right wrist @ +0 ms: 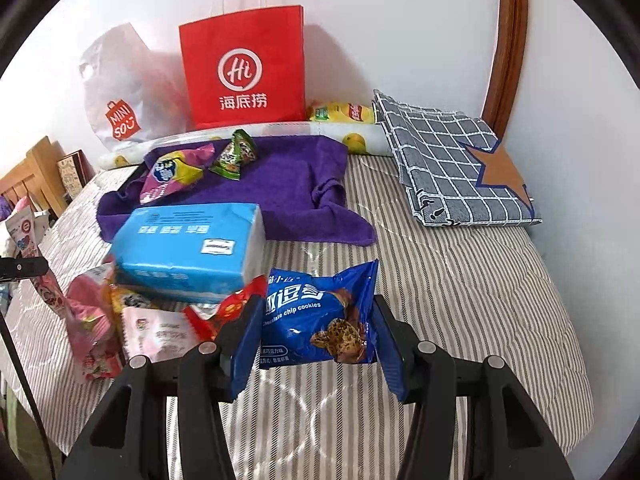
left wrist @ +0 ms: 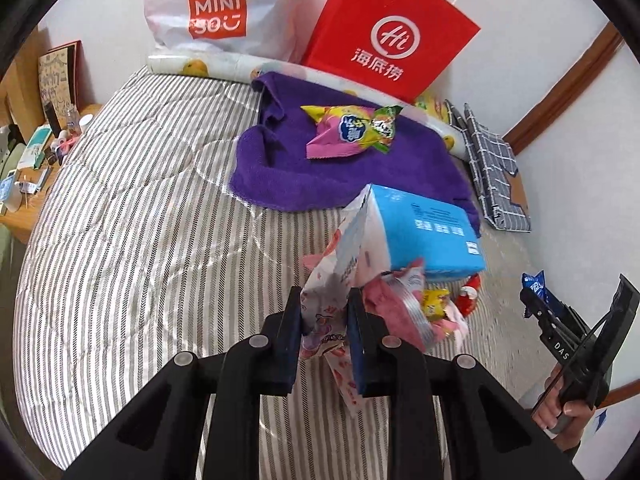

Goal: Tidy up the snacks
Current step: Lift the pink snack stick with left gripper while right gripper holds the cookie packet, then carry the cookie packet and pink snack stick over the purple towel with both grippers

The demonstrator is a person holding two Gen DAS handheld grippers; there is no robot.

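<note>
My left gripper is shut on a white and pink snack packet, held above the striped bed. My right gripper is shut on a blue chocolate chip cookie packet, lifted off the bed. In the left wrist view the right gripper shows at the right edge with the blue packet. A pile of loose snacks lies beside a blue tissue pack. Two more packets, pink and green, rest on a purple towel.
A red paper bag and a white plastic shopping bag stand against the wall at the back. A folded checked cloth lies at the right, with a yellow chip bag behind it. A cluttered wooden bedside table is at the left.
</note>
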